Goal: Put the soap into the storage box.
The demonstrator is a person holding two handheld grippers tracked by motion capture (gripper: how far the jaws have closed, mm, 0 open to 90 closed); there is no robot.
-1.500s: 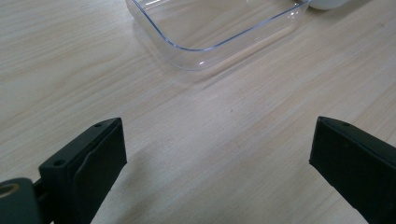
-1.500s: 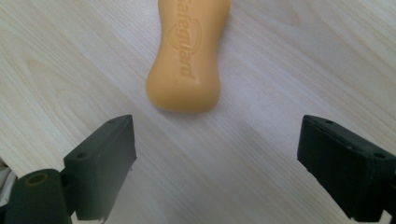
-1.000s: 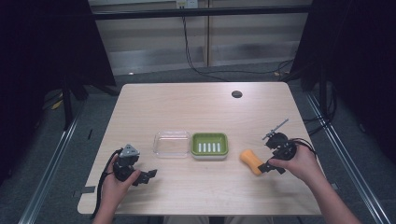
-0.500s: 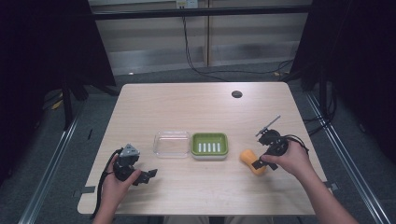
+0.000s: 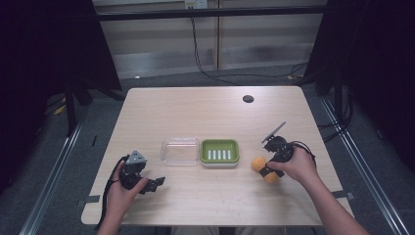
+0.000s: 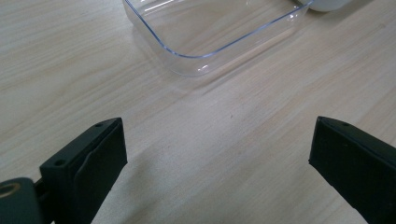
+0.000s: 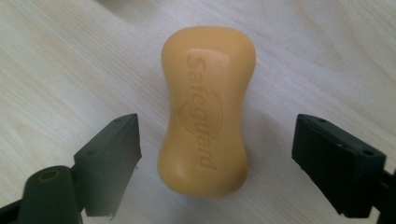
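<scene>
Since the earlier high view, the right gripper point(image 5: 265, 169) has slid left and down onto the orange soap bar point(image 5: 262, 168), which has stayed in the lower right of the frame. Its jaws have just been closing a little, yet in the right gripper view they stand spread on either side of the bar point(image 7: 205, 123) with bare table showing on both sides, so nothing is gripped. The left gripper point(image 5: 155, 183) has kept its place at lower left, jaws wide apart and empty.

Judging from this, the step in hand is the pickup of the soap. The next move calls for closing across the bar's narrow waist, then a lift toward the green soap dish point(image 5: 219, 152), presumably its destination.

Counting from near to far: two grippers, one soap bar stamped "Safeguard", one clear plastic lid point(image 5: 180, 150) just left of the dish and touching it or nearly so, one green dish with five slots, and one dark round grommet point(image 5: 248, 99) near the table's point(image 5: 195, 112) far edge.
</scene>
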